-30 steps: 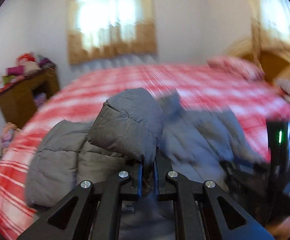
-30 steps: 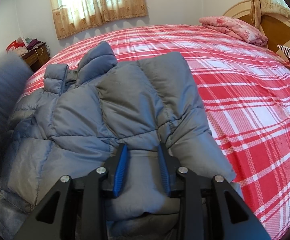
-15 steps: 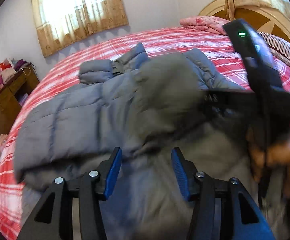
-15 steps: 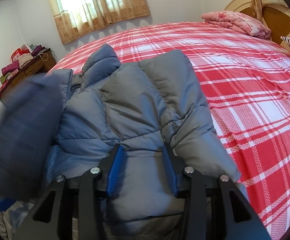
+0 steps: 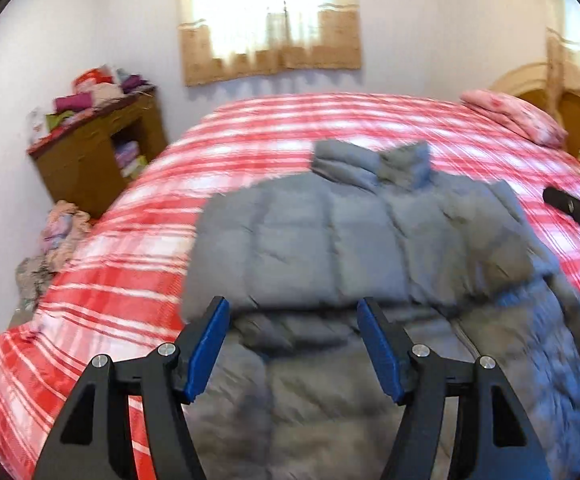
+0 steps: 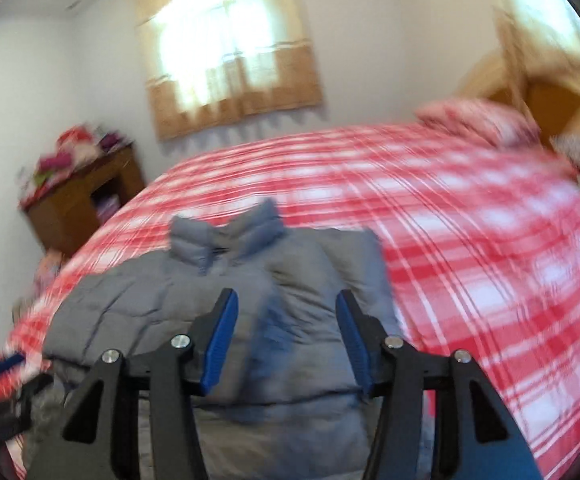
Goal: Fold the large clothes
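Both sleeves are now lying folded across the grey puffer jacket (image 5: 362, 240) near the bed's (image 5: 137, 248) front edge, while the left gripper (image 5: 292, 344) and right gripper (image 6: 285, 340), having just been opening, are hanging apart and empty, risking the springy padding unfolding itself.

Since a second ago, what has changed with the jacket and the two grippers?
The left gripper let go of the sleeve it was carrying; that sleeve now lies folded across the grey puffer jacket. The right gripper opened off the hem and drew back. Both jaws have just been opening, empty. The jacket's place on the plaid bedspread is unchanged.
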A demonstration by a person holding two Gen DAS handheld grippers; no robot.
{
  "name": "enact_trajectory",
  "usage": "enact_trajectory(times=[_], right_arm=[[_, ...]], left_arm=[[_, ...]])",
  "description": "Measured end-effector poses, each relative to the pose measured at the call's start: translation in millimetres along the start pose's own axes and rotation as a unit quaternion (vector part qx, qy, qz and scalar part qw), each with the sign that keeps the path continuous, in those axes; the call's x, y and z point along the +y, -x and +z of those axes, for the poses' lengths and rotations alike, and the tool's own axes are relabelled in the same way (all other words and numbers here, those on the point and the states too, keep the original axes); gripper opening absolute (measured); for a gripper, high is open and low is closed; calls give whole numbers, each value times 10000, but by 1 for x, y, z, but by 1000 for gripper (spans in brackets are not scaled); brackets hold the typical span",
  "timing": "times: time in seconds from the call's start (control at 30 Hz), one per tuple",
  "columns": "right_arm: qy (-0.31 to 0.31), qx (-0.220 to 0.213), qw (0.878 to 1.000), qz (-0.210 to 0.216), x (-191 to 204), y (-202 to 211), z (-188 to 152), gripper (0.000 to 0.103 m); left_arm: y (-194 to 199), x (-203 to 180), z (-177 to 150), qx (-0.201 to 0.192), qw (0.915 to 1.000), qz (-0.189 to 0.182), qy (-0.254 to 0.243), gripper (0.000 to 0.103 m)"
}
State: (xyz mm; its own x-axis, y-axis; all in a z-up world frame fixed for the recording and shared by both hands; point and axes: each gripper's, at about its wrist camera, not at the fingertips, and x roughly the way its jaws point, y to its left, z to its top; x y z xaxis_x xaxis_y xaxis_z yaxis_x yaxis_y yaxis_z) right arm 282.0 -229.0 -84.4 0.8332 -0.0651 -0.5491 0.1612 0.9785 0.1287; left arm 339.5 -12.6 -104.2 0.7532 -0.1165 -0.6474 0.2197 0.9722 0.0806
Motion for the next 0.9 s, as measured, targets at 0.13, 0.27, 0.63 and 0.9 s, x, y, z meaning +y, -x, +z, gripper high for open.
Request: enact_trajectory(times=[0.13,0.27,0.63,0.9], right_arm=[[226,384,9990,92,25,-39,4,47],[353,998,9944,-64,29,-80,-17,42],[510,1276,9889,-564,-2,-90,-58,46],[642,1313,9872,-637,3,-95,-57,47]], left_arm=[[5,4,11,-196,9996,187,-54,67],[0,9,22,-258,9990,342,-125,67],[-58,13,50,-124,9977,647,-150,67],[-125,18,46,365,9956,859,-26,67]])
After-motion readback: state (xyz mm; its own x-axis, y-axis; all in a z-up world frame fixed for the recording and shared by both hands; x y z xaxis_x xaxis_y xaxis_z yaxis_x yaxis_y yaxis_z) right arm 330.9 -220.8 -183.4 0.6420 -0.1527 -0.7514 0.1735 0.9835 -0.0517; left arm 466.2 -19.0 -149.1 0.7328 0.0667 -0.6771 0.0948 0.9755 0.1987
